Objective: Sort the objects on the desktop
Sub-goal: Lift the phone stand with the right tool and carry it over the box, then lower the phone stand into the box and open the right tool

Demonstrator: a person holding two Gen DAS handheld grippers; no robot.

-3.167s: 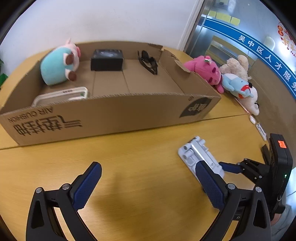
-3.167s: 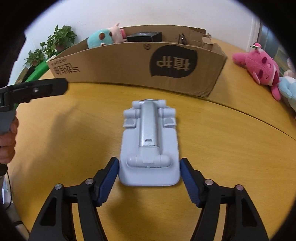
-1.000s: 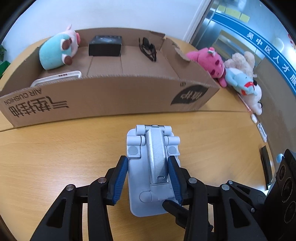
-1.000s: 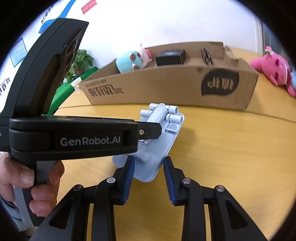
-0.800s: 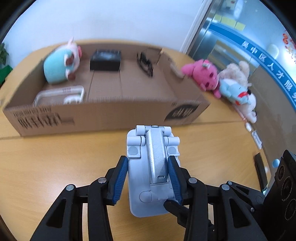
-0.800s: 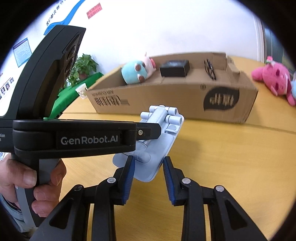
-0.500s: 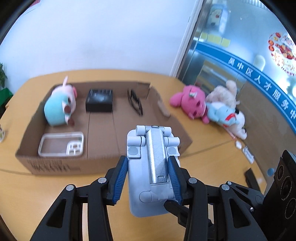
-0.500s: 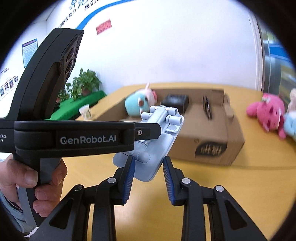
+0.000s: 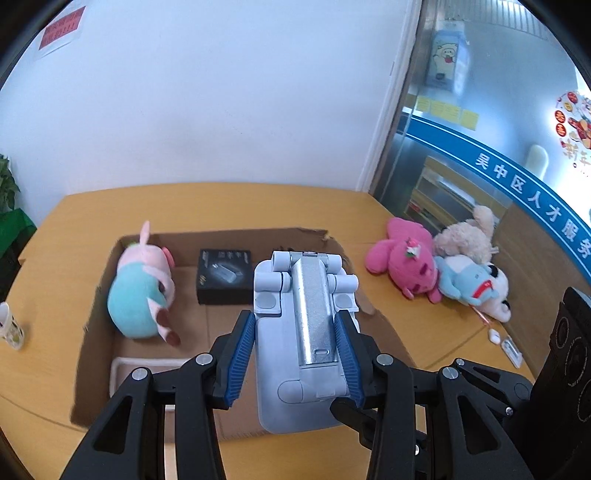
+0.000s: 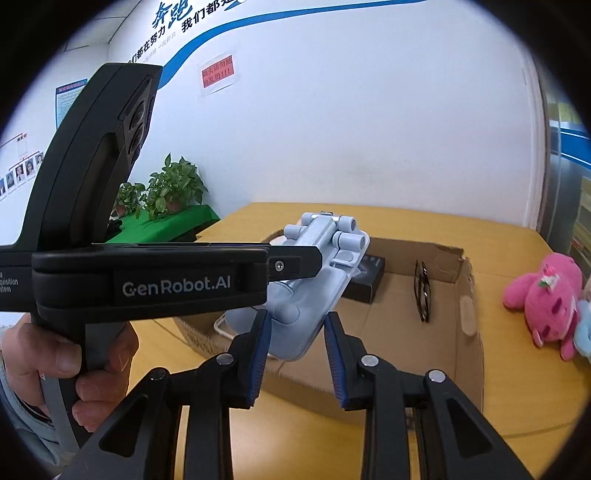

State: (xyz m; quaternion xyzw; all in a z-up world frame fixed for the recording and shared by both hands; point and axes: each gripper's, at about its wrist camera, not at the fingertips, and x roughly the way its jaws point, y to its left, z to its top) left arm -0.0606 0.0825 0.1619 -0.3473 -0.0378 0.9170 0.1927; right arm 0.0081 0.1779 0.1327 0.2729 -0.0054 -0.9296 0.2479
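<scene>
left gripper [image 9: 297,358] clamped on grey phone stand [image 9: 301,332] above cardboard box [image 9: 96,332]; right gripper [image 10: 295,350] clamped on stand's corner.

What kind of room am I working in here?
Probably an office or public service centre: a wooden table, a wall notice and slogan lettering, potted plants, and a glass partition with a blue banner.

Left wrist view: rides left tool [image 9: 297,360], looks forward and steeply down over open cardboard box [image 9: 96,332] on counter [image 9: 221,201], wall behind. Right wrist view: rides right tool [image 10: 297,360], shallower tilt, close behind left tool [image 10: 291,264] body. Shared: box [image 10: 469,295], phone stand [image 9: 303,332] [image 10: 314,280], pink plush [image 9: 400,258] [image 10: 543,295].
</scene>
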